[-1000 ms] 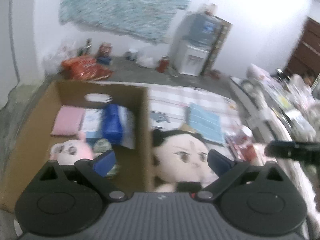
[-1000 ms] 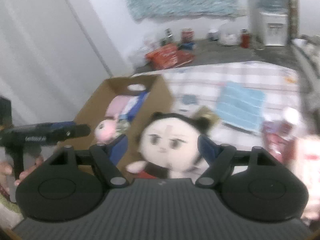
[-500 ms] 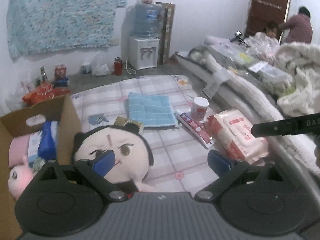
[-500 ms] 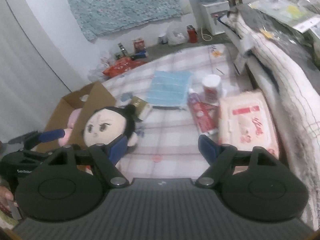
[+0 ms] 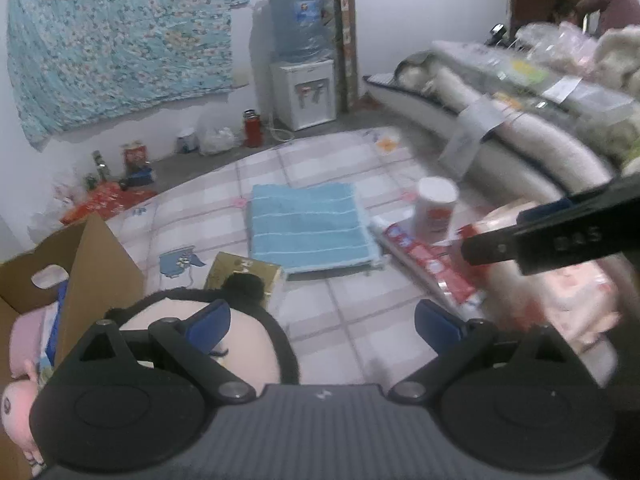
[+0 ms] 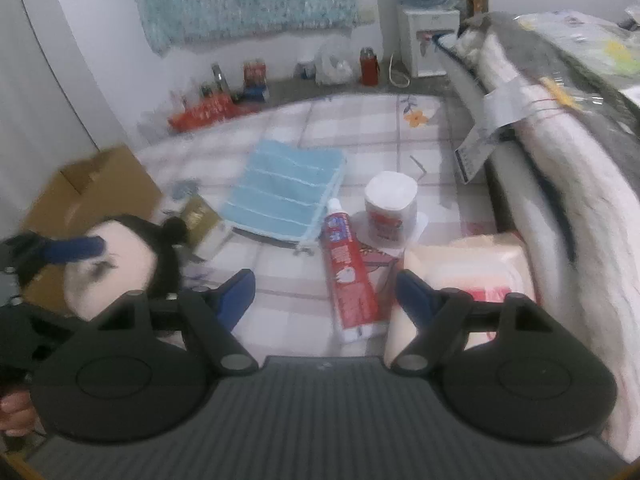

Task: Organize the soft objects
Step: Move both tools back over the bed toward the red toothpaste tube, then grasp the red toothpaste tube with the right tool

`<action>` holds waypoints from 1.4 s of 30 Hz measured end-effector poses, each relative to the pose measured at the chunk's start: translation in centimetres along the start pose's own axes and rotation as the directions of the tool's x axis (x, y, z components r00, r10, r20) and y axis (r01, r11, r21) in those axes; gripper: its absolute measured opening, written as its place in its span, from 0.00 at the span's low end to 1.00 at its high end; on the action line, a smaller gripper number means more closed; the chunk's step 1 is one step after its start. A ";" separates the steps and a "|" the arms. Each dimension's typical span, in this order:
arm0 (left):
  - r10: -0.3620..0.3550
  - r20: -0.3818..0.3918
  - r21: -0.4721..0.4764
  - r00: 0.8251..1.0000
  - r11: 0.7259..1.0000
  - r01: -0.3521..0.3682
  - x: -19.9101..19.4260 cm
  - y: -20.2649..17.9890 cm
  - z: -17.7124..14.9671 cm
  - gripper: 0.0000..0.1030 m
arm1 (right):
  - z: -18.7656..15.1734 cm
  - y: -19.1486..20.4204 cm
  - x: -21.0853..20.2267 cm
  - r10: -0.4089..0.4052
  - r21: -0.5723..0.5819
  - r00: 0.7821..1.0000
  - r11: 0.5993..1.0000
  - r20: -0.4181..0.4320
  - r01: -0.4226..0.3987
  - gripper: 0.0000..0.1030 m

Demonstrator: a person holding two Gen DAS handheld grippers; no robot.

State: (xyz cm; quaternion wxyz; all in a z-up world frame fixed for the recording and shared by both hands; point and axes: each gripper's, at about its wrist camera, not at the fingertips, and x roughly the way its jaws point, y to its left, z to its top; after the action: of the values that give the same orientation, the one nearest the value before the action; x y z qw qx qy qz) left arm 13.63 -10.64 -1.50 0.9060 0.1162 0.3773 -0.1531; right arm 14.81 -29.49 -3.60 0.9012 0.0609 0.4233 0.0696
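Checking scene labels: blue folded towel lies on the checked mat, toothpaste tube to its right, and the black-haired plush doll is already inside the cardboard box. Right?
Not quite. The black-haired plush doll is not inside the cardboard box; it sits on the checked mat beside the box, as the left wrist view shows. The rest holds: the blue folded towel lies on the mat, with the toothpaste tube to its right.

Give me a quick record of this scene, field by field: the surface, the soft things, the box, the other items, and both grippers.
surface: checked mat
soft toy: black-haired plush doll, beside the box
towel: folded blue towel, lying flat
box: cardboard box, pink plush inside
other items: toothpaste tube, white jar, wet wipes pack
left hand-held gripper: open, empty
right hand-held gripper: open, empty, over the toothpaste tube
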 end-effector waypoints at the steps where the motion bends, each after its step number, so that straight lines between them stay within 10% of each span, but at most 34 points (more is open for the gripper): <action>1: 0.019 -0.004 0.008 1.000 1.000 -0.019 0.5 -0.1 0.0 0.96 | 0.3 0.1 1.2 -0.004 -0.019 1.000 1.000 -0.017 0.004 0.73; 14: -0.004 0.051 -0.013 0.999 1.000 0.005 0.4 1.3 -0.2 0.95 | 1.6 2.0 13.8 -0.181 -0.236 0.962 0.963 -0.205 0.131 0.43; 16: -0.018 0.061 -0.017 0.998 1.000 0.019 0.0 1.4 -0.3 0.95 | 1.8 1.8 14.0 -0.165 -0.218 0.965 0.969 -0.206 0.119 0.30; 26: -0.163 0.025 -0.097 0.986 0.982 0.164 -2.7 3.2 -1.7 0.95 | -0.2 2.3 11.7 -0.021 -0.052 0.945 0.999 -0.328 0.004 0.29; 34: -0.367 -0.088 -0.099 0.926 0.928 0.358 -4.5 2.4 -5.1 0.95 | -5.9 3.2 7.5 0.160 0.161 0.899 0.982 -0.407 -0.102 0.29; 42: -0.420 -0.204 -0.080 0.884 0.907 0.413 -2.0 -0.3 -7.2 0.91 | -9.3 2.5 4.8 0.288 0.328 0.886 0.930 -0.364 -0.168 0.30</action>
State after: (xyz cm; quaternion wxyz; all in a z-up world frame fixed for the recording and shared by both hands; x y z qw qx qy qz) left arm 7.51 -8.22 -5.06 0.8072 0.0328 0.4925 -0.3237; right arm 10.46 -25.66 -12.70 0.7605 0.2251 0.5961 0.1250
